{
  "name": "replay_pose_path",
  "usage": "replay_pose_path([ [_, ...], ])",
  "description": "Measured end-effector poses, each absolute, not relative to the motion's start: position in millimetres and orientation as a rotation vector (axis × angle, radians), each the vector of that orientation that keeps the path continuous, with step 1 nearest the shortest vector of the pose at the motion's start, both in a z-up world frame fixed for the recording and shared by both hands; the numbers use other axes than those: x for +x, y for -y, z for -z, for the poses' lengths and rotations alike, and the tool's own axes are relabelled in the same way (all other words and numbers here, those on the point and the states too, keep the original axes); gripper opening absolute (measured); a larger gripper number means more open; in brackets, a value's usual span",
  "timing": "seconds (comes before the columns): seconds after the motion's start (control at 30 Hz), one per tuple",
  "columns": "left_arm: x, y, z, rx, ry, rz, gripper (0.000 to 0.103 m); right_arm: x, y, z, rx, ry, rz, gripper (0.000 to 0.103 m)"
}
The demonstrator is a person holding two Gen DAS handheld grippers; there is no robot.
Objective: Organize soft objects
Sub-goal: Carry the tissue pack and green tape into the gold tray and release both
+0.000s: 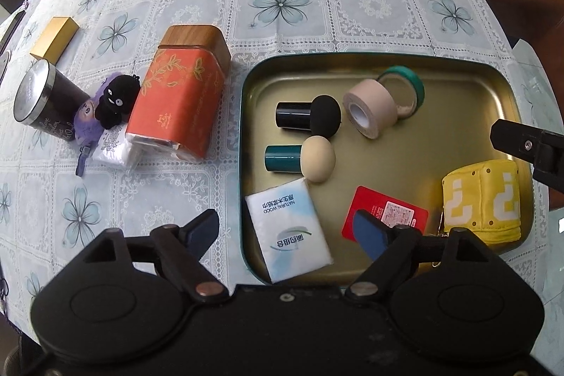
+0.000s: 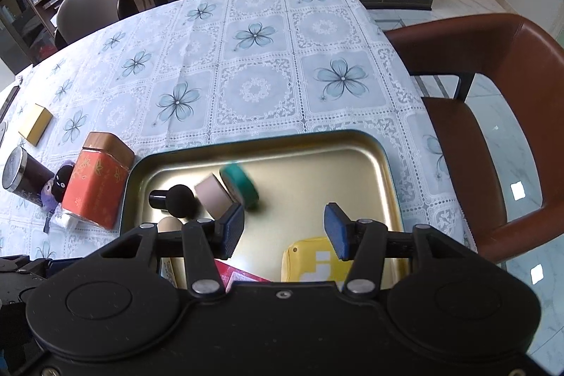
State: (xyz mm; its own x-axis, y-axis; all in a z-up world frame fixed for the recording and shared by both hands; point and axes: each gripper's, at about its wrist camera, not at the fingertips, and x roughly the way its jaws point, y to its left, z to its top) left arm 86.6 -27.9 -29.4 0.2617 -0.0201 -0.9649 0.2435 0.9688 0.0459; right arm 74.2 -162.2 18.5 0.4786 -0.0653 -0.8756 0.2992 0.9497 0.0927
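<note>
While both the left gripper (image 1: pixel 287 229) and the right gripper (image 2: pixel 283 228) hover with jaws apart and empty over the tray (image 1: pixel 370 63), the plush toys (image 1: pixel 105 108) (probably next) lie outside it, leftward, nearer the left hand.

Counts, relative to the tray (image 1: pixel 507 87): inside it, 2 tape rolls, beige (image 1: pixel 368 106) and green (image 1: pixel 409 81); 2 sponge applicators, black (image 1: pixel 310 117) and beige-headed (image 1: pixel 303 159); 1 tissue pack (image 1: pixel 290 229); 1 red card (image 1: pixel 391 212); 1 yellow cube pouch (image 1: pixel 483 199). Left of it on the worktop: 1 orange tin (image 1: pixel 179 94), 1 dark canister (image 1: pixel 42 99), 2 plush toys, black (image 1: pixel 116 101) and purple (image 1: pixel 86 122), 1 gold box (image 1: pixel 54 39).
</note>
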Motion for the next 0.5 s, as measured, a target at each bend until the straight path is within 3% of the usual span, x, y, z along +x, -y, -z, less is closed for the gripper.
replay_pose_path([
  [0.5,85,-5,34,0.181,-1.312,0.196,0.088,73,137,-15,0.242,-1.079,0.234,0.051],
])
